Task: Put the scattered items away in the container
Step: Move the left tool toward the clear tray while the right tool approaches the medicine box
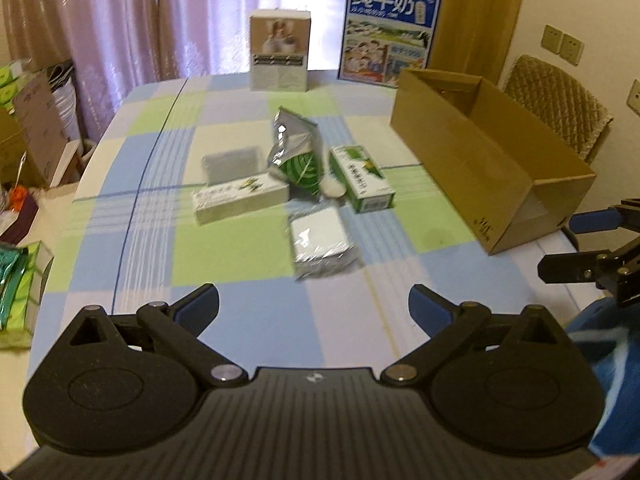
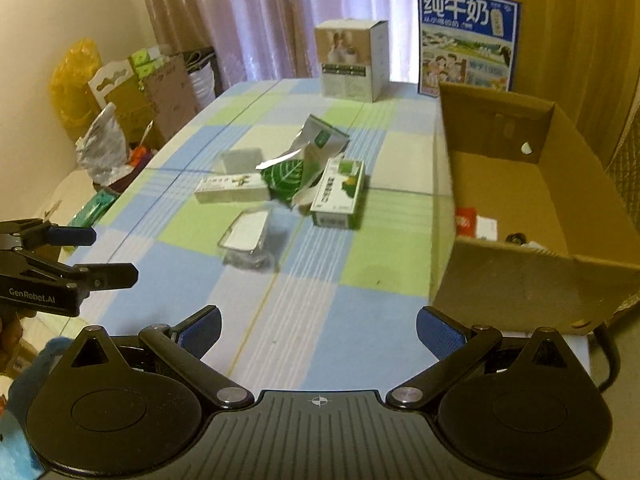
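Left of centre in the left wrist view a long white box (image 1: 241, 198), a torn foil bag (image 1: 296, 152), a wrapped packet (image 1: 322, 242) and a green box (image 1: 362, 178) lie clustered on the checked table (image 1: 248, 320), so most of the tidying looks undone. At right, the cardboard box (image 2: 520, 208) holds only a few small things. Both the left gripper (image 1: 314, 306) and right gripper (image 2: 319, 328) gape wide, holding nothing.

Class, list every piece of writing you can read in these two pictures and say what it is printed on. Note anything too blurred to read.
"纯牛奶": blue milk carton at the table's far edge.
"GenRobot.AI": side of the left gripper, seen from the right wrist.
Too blurred to read: small print on the milk carton, the green box, the long white box, the tall white box, and the mark on the cardboard box.
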